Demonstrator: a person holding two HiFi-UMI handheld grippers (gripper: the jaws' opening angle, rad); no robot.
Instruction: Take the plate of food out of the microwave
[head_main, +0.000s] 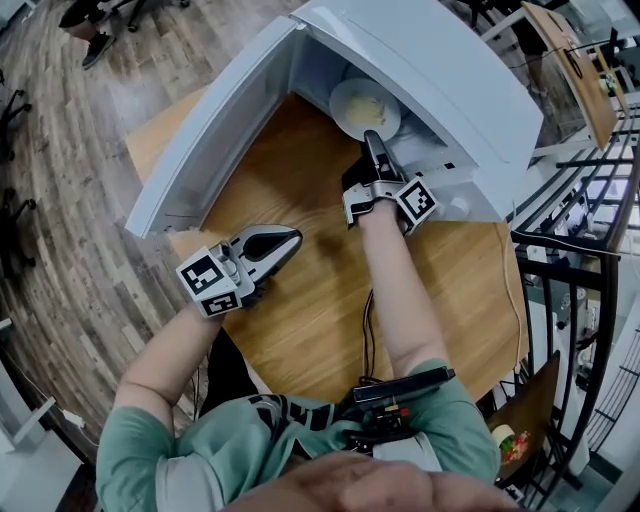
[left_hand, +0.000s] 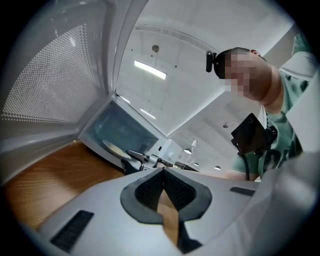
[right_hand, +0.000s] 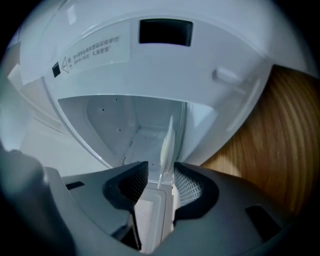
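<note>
1. The microwave (head_main: 440, 70) stands on the wooden table (head_main: 300, 310). Its door (head_main: 205, 145) is swung wide open to the left.
2. The plate (head_main: 352, 100) lies inside the microwave cavity, close to the front opening. Pale food (head_main: 372, 113) lies on it.
3. The right gripper (head_main: 372, 140) reaches into the cavity opening, with its tips at the near rim of the plate.
4. In the right gripper view, the jaws stand apart. The rim of the plate appears edge-on between the pads (right_hand: 190, 187), closer to the right-hand pad in that view. A clear gap remains on the other side, so the jaws are not clamped on the plate.
5. The left gripper (head_main: 290, 238) is held low over the table in front of the open door, well apart from the plate.
6. In the left gripper view, the jaw tips meet and nothing is between them.
</note>
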